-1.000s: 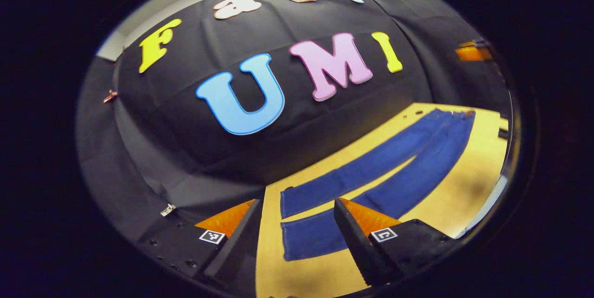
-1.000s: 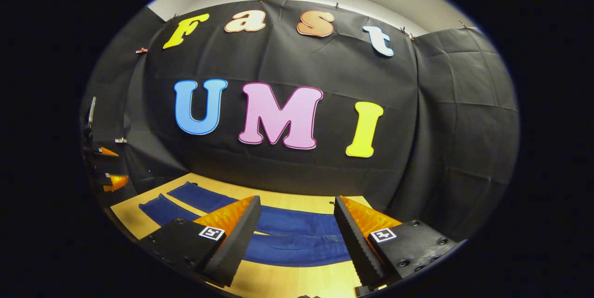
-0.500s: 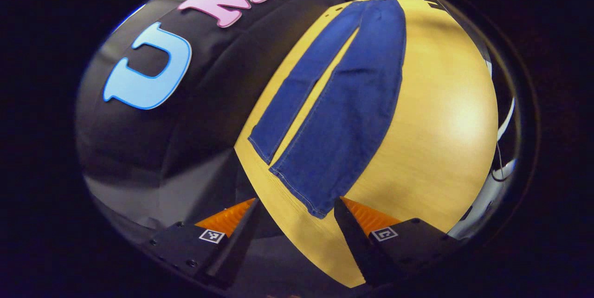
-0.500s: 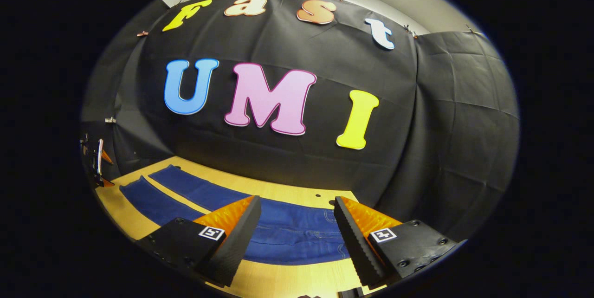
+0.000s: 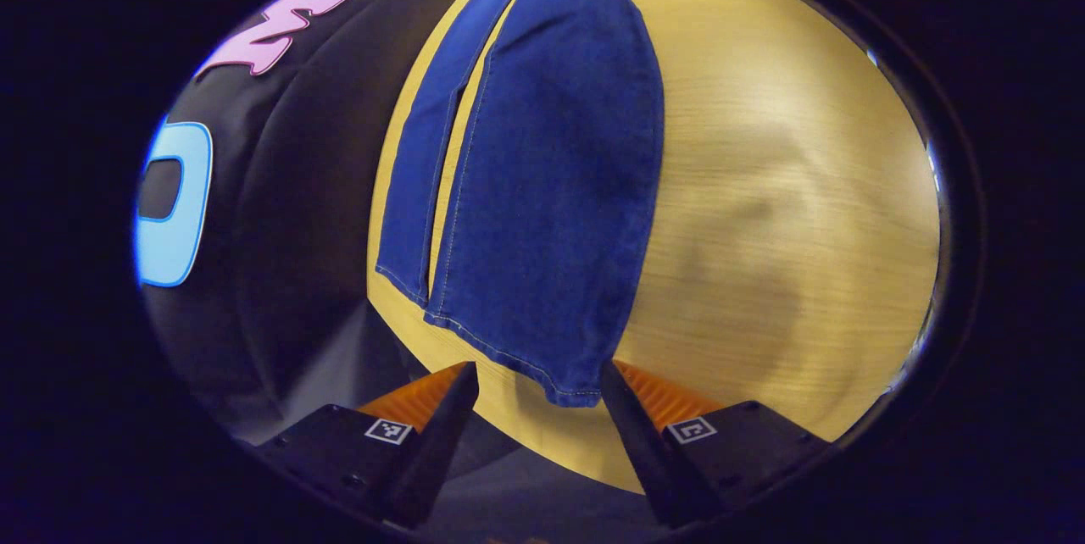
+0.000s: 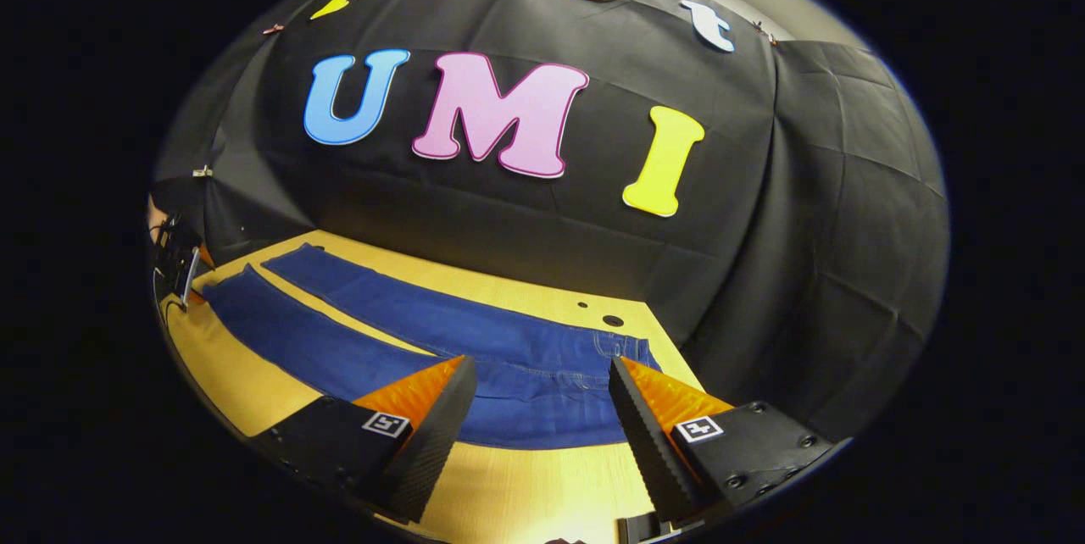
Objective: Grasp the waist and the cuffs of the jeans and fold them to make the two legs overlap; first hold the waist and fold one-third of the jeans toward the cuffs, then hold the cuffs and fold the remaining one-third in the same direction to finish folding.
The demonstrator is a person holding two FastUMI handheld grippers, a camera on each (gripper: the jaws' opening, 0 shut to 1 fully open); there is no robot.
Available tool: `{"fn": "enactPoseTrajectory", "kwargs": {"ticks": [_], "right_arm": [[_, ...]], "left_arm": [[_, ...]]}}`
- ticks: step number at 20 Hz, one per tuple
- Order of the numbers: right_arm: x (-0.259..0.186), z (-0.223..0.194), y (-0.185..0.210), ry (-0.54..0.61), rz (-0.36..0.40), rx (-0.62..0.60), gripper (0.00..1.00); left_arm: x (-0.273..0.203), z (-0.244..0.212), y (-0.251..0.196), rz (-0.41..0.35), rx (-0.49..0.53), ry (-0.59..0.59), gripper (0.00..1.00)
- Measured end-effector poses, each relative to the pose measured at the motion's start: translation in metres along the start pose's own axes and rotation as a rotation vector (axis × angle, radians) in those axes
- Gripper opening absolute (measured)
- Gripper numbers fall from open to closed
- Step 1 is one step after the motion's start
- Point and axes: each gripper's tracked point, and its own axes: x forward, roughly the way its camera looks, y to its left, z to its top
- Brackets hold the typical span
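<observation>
Pale wooden tabletop (image 5: 763,188) carries dark blue denim jeans (image 5: 542,188), flat, legs side by side, not yet overlapped. I hold left gripper (image 5: 536,408) at near cuff (image 5: 570,387), fingers apart, cuff corner between them, nothing pinched, ready to lift that leg over. Right gripper (image 6: 542,408) hovers at waist (image 6: 585,374), fingers apart, so both ends can move together.

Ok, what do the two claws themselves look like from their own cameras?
Both look alike: the left claw and right claw each have two wedge-shaped fingers with ridged inner faces, on dark blocks with screw holes, each block carrying a small square black-and-white marker.
</observation>
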Motion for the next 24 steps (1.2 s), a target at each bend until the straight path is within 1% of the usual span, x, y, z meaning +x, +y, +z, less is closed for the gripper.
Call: {"fn": "enactPoseTrajectory", "kwargs": {"ticks": [3,4,5,6,8,9,10,11,12,13,14,15,17,19,21,22,24], "right_arm": [[0.011,-0.024,-0.003,0.045,0.002,-0.024,0.98],[0.016,-0.029,-0.007,0.051,-0.002,-0.03,0.98],[0.021,-0.031,-0.011,0.053,-0.007,-0.035,0.98],[0.025,-0.032,-0.016,0.052,-0.016,-0.042,0.98],[0.034,-0.03,-0.033,0.041,-0.038,-0.066,0.98],[0.039,-0.026,-0.043,0.03,-0.053,-0.085,0.98],[0.044,-0.02,-0.054,0.016,-0.07,-0.108,0.98],[0.049,-0.015,-0.065,0.002,-0.084,-0.133,0.98],[0.053,-0.01,-0.075,-0.012,-0.095,-0.162,0.98],[0.056,-0.005,-0.085,-0.029,-0.106,-0.194,0.98],[0.059,0.001,-0.095,-0.046,-0.115,-0.228,0.98],[0.063,0.008,-0.103,-0.07,-0.112,-0.259,0.98],[0.068,0.022,-0.121,-0.112,-0.122,-0.32,0.98],[0.074,0.024,-0.138,-0.113,-0.126,-0.38,0.97],[0.082,0.019,-0.149,-0.097,-0.094,-0.441,0.98],[0.088,0.012,-0.155,-0.073,-0.065,-0.486,0.97],[0.097,-0.008,-0.16,-0.012,0.017,-0.608,0.97]], "left_arm": [[0.014,0.005,0.01,0.002,0.033,-0.013,0.89],[0.018,0.007,0.012,0.002,0.043,-0.015,0.82],[0.022,0.009,0.012,-0.002,0.047,-0.014,0.78],[0.024,0.01,0.011,-0.006,0.041,-0.013,0.68],[0.031,0.011,0.01,-0.005,0.028,-0.005,0.58],[0.033,0.012,0.009,-0.009,0.023,0.002,0.54],[0.036,0.012,0.007,-0.022,0.015,0.011,0.4],[0.038,0.013,0.005,-0.028,0.008,0.018,0.31],[0.036,0.013,0.003,-0.022,0.003,0.021,0.17],[0.038,0.013,0.006,-0.008,0.001,0.023,0.19],[0.039,0.012,0.006,-0.004,-0.011,0.024,0.16],[0.041,0.012,0.006,-0.011,-0.027,0.027,0.15],[0.044,0.012,0.008,-0.027,-0.085,0.033,0.1],[0.042,0.011,0.007,-0.051,-0.142,0.038,0.07],[0.04,0.016,0.006,-0.064,-0.172,0.038,0.06],[0.041,0.016,0.006,-0.063,-0.174,0.04,0.06],[0.042,0.015,0.007,-0.059,-0.176,0.043,0.06]]}}
